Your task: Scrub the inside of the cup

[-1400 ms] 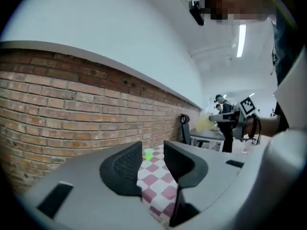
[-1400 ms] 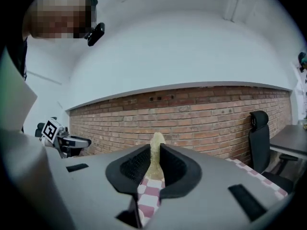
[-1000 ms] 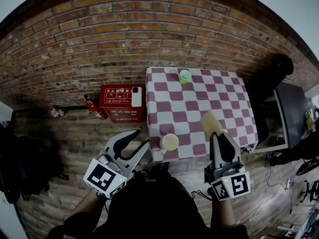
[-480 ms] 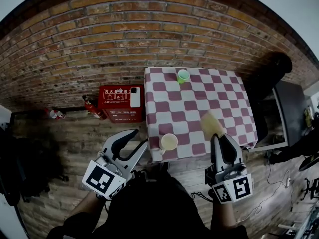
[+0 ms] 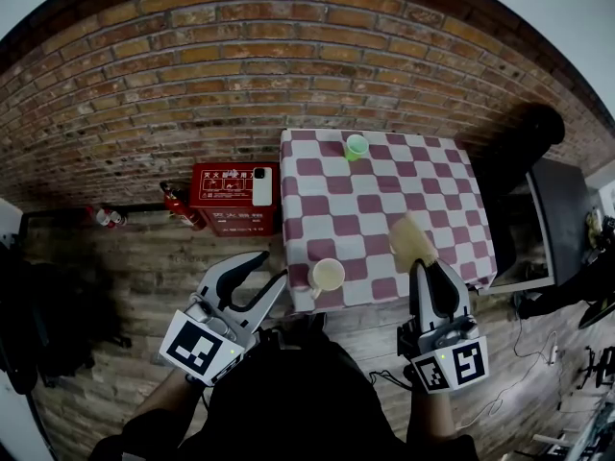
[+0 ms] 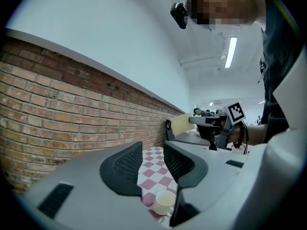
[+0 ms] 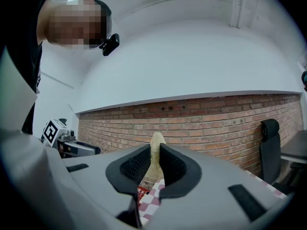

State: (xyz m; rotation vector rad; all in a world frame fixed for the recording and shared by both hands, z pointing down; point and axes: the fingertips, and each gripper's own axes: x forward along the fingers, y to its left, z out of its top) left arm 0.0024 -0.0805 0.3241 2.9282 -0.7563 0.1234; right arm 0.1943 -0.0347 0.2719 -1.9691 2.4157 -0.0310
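A pale yellow sponge (image 5: 408, 238) is gripped edge-on between the closed jaws of the right tongs (image 5: 426, 267), over the near right part of the maroon-and-white checked counter (image 5: 384, 195). The left tongs (image 5: 269, 272) are held with jaws apart and nothing between them, off the counter's near left corner. The cream-coloured round cup (image 5: 327, 275) stands upright at that near edge, just beside the left tongs, untouched. A small green cup (image 5: 356, 146) is seen at the far edge.

The cup (image 5: 327, 275) is cream, sponge (image 5: 411, 239) seemingly yellowish, tablecloth (image 5: 382, 192) maroon-and-white checked.
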